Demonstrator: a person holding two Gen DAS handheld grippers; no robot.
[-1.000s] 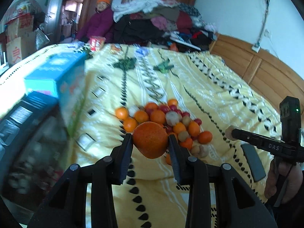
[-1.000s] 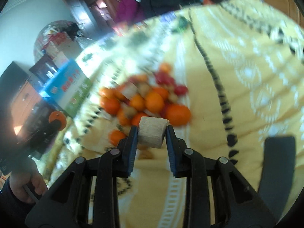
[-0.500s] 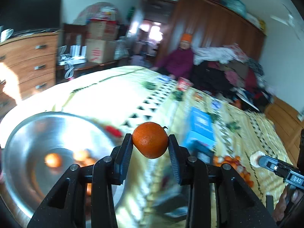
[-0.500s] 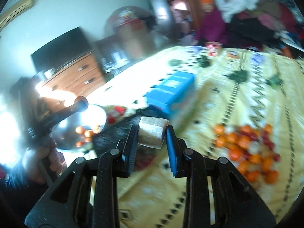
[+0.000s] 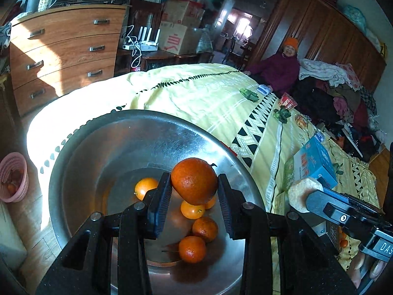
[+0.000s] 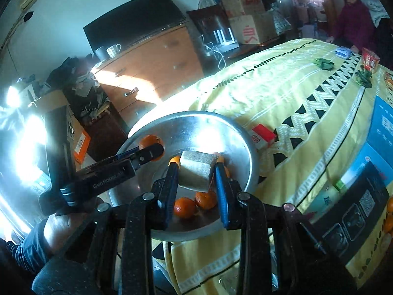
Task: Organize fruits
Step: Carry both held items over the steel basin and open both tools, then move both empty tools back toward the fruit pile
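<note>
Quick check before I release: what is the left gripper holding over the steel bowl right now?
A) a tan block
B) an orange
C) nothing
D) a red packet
B: the left gripper is shut on an orange above the steel bowl; the right gripper has the tan block.

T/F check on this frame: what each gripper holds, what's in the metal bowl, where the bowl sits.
1. The left gripper is shut on an orange. True.
2. The right gripper is open. False: it is shut on a beige block.
3. The metal bowl holds no fruit. False: several oranges lie in it.
4. The bowl rests on the yellow bedspread. True.
5. The pink basket sits on the bed. False: on the floor.
</note>
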